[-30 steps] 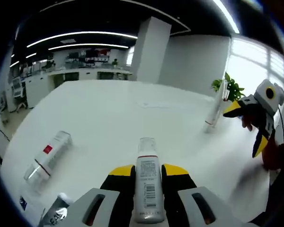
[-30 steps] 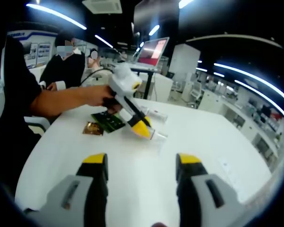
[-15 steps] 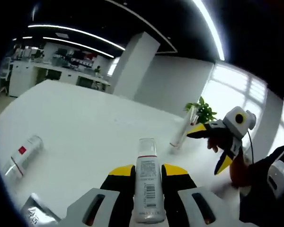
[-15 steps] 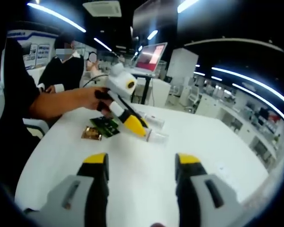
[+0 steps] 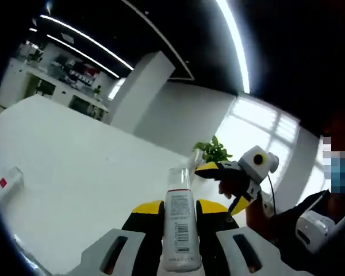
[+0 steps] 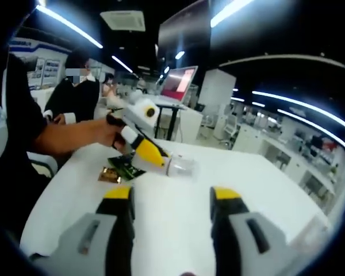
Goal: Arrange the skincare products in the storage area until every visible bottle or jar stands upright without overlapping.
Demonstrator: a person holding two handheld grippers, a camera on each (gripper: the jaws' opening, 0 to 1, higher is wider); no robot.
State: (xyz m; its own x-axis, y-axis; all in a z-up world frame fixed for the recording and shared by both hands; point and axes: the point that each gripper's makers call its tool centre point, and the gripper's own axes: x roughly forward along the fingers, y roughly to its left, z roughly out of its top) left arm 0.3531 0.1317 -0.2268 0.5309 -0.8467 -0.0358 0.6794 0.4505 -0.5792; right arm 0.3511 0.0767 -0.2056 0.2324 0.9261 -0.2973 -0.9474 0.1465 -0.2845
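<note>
We are holding the left gripper [image 5: 179, 210] clamped on a white pump bottle [image 5: 179, 230], its two yellow-tipped jaws pressing the barcode-labelled body from either side, with the clear cap pointing away from us along the jaws. In the right gripper view the same left gripper [image 6: 152, 159] is coming in from the left, raised above the white table [image 6: 178, 201], and the bottle's clear cap [image 6: 181, 167] is projecting past its yellow tips, roughly level rather than upright.

We are keeping the right gripper [image 6: 171, 198] empty, its jaws standing wide apart over bare tabletop; in the left gripper view it is appearing at the right [image 5: 221, 184], in front of a green plant [image 5: 211, 152].

Further out, a second bottle with a red label [image 5: 4, 183] is lying on its side near the left edge of the table (well apart from the held one). In the right gripper view a dark green flat packet [image 6: 125, 165] and a small gold packet [image 6: 110, 175] are lying on the table just below the raised left gripper.

We are judging the step in hand to be standing the held bottle upright. To do it well, we are advising the following: rotate the wrist until the cap is pointing straight up, lower the base flat onto bare tabletop clear of the packets, and release only once the base is fully seated. The bottle looks tall and narrow, so a tilted release may topple it.
</note>
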